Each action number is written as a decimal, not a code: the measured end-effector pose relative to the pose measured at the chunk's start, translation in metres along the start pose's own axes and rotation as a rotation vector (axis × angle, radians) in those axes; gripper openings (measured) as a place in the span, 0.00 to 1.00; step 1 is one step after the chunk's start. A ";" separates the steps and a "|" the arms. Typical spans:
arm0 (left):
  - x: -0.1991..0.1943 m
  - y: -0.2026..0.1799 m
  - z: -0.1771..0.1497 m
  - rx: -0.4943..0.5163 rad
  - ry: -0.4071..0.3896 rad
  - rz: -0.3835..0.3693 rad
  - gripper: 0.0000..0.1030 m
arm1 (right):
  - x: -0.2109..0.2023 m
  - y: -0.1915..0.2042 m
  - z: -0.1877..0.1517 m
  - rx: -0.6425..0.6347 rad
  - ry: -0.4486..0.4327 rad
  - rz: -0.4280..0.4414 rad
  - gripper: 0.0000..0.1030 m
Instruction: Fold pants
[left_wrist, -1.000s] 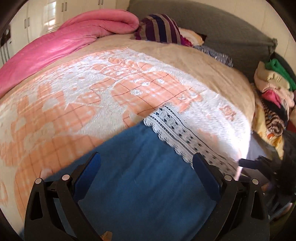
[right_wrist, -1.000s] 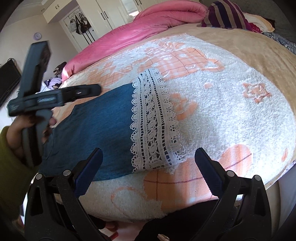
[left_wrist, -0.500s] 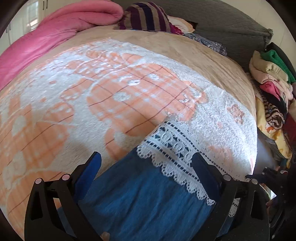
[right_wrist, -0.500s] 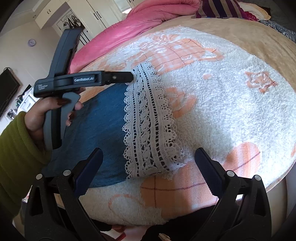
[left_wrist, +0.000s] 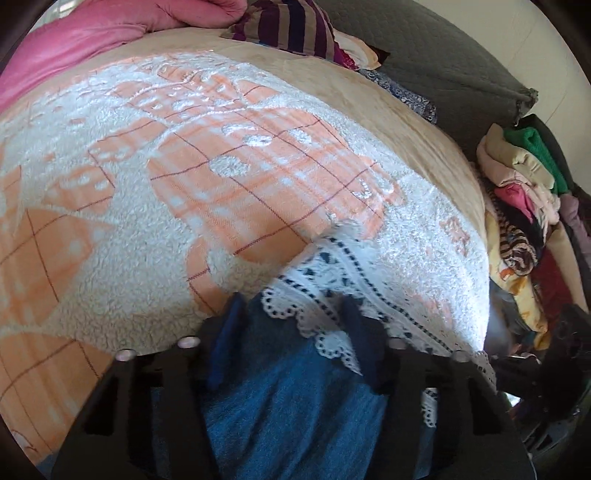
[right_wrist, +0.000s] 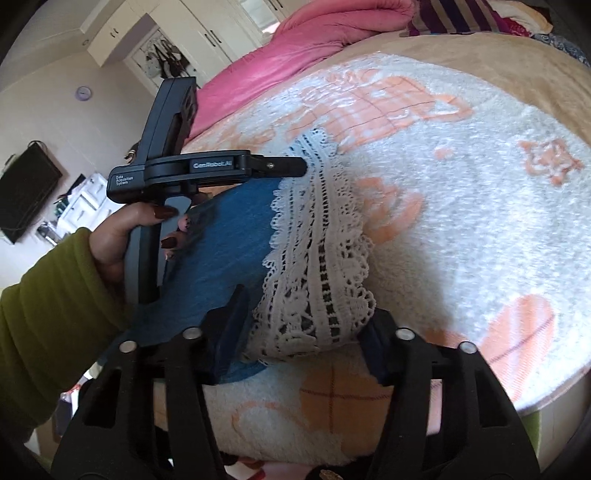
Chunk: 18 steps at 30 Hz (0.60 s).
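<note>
Motion blur smears the lace hem (left_wrist: 332, 280) where it meets the left gripper (left_wrist: 291, 332), so whether the fingers pinch fabric cannot be told. The denim pants (left_wrist: 295, 413) run out past the bottom edge of the left wrist view, waistband unseen. In the right wrist view, the right gripper (right_wrist: 303, 328) straddles bunched lace, contact unclear. The clothes pile (left_wrist: 517, 206) is cut off at the frame's right rim.

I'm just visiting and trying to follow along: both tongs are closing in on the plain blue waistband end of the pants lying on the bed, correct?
Not quite. Both tongs are at the white lace hem of the blue pants, not a plain waistband. The right wrist view shows it best: the lace edge bunches between the right tongs' fingers, on the bed.
</note>
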<state>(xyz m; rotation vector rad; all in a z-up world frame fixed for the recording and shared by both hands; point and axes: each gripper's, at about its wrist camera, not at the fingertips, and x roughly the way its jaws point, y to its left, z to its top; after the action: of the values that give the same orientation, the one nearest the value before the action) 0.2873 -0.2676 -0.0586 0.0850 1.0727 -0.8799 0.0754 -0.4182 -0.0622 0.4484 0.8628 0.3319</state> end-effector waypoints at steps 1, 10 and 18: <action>0.000 -0.001 0.000 0.006 0.003 0.000 0.30 | 0.002 0.000 0.000 0.002 0.000 0.002 0.39; -0.032 0.000 -0.010 -0.018 -0.085 -0.054 0.15 | -0.010 0.026 0.004 -0.043 -0.038 0.092 0.25; -0.119 0.022 -0.043 -0.092 -0.257 -0.073 0.15 | -0.019 0.089 0.010 -0.207 -0.052 0.181 0.25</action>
<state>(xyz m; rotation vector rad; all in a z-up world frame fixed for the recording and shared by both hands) 0.2489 -0.1644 0.0062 -0.1414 0.8782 -0.8801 0.0626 -0.3530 0.0010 0.3411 0.7296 0.5688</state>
